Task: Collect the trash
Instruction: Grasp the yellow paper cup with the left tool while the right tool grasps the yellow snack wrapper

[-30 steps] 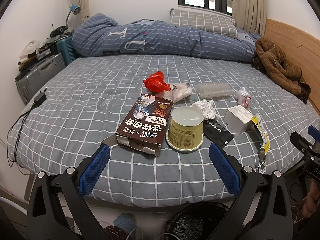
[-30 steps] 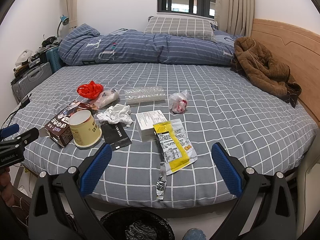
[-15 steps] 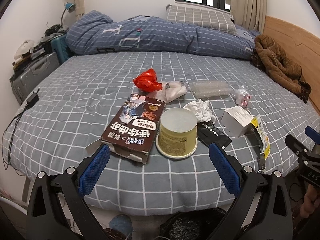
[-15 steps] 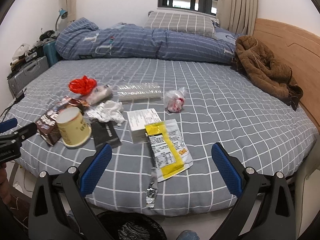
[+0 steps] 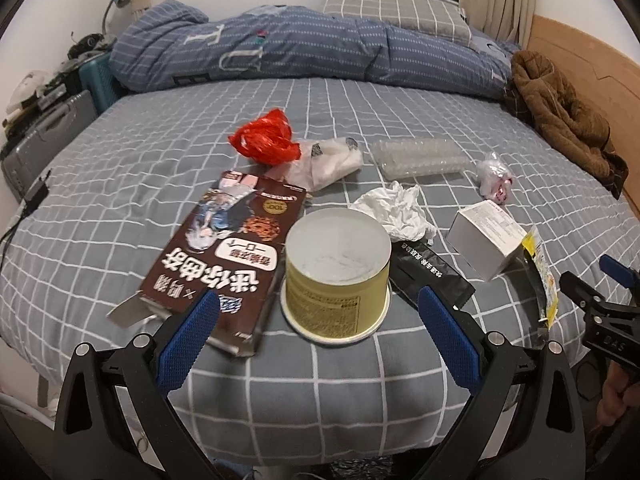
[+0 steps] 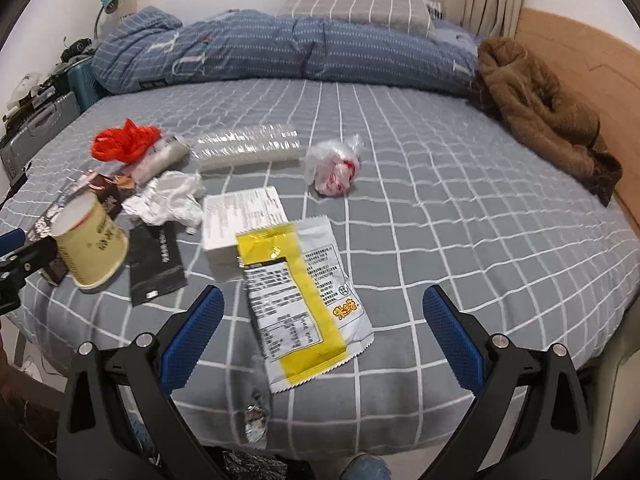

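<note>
Grey checked bedding covers the bed (image 5: pixel 120 184), with a rolled blue duvet (image 5: pixel 304 56) and a checked pillow (image 5: pixel 396 12) along the far side, a brown coat (image 6: pixel 536 112) against the wooden headboard (image 5: pixel 580 52) on the right and suitcases (image 5: pixel 44 136) to the left. Trash lies in a cluster near the bed's near edge. An upturned yellow paper cup (image 5: pixel 336 276) stands beside a brown snack box (image 5: pixel 228 248); behind them are a red bag (image 5: pixel 266 140), crumpled tissue (image 5: pixel 398 210) and a clear plastic tray (image 5: pixel 418 156). A white carton (image 6: pixel 240 228) touches the yellow snack wrapper (image 6: pixel 304 304). Left gripper (image 5: pixel 318 336) and right gripper (image 6: pixel 322 340) both hover spread wide, holding nothing.
</note>
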